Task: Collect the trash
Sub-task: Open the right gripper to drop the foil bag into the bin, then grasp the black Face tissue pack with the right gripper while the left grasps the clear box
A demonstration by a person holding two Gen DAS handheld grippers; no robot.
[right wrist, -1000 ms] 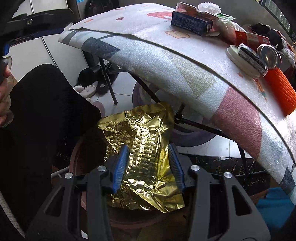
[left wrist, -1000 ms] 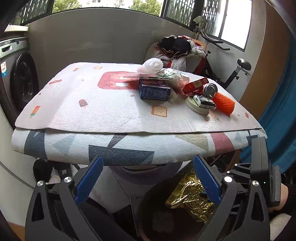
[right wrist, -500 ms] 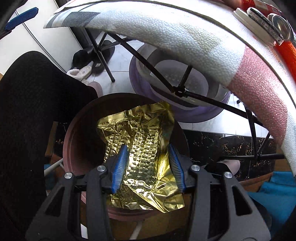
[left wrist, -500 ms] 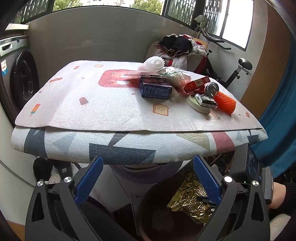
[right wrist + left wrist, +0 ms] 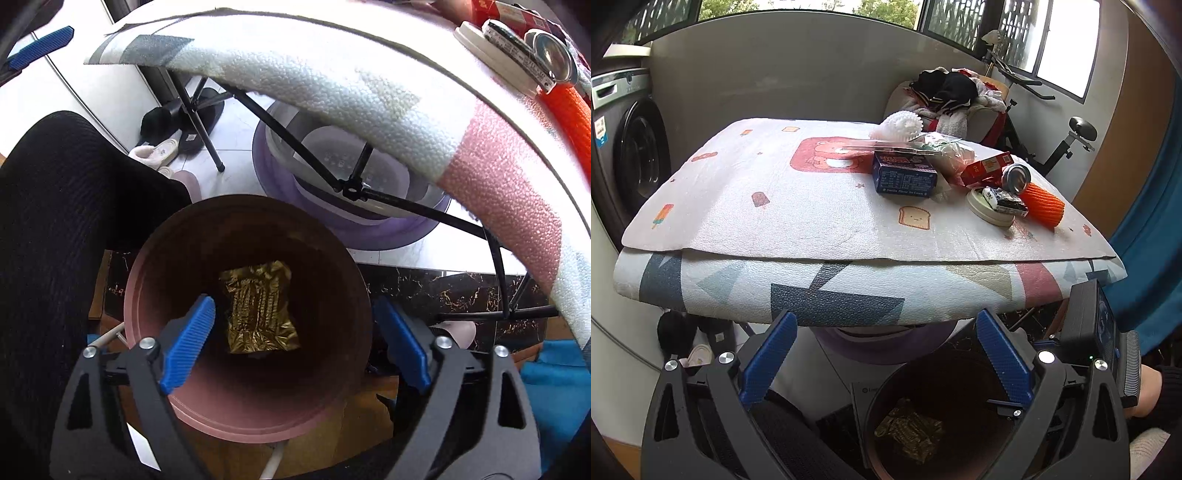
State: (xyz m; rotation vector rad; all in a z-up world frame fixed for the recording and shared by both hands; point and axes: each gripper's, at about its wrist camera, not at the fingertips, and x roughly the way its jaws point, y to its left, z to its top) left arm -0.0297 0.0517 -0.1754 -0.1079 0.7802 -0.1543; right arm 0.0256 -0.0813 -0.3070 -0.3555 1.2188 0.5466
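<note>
A crumpled gold foil wrapper (image 5: 260,308) lies at the bottom of a round pink bin (image 5: 221,413) on the floor. My right gripper (image 5: 291,339) hangs over the bin's mouth, its jaws opening wide, nothing between them. The left wrist view shows the same wrapper (image 5: 908,434) in the bin (image 5: 875,402), below my left gripper (image 5: 886,354), which stands open and empty in front of the table. On the table lie a blue box (image 5: 905,177), a red box (image 5: 988,168), a metal can (image 5: 1017,179), an orange ribbed cup (image 5: 1043,201) and a round white lid (image 5: 988,210).
A patterned foam mat (image 5: 775,206) covers the folding table and hangs over the bin. A purple basin (image 5: 351,199) and slippers (image 5: 166,147) sit under the table. A washing machine (image 5: 628,147) stands left, an exercise bike (image 5: 1071,136) back right, a clothes pile (image 5: 949,96) behind.
My right gripper, which was shut on the gold wrapper, has opened; the wrapper has dropped to the bottom of the bin. The left gripper has stayed put.
</note>
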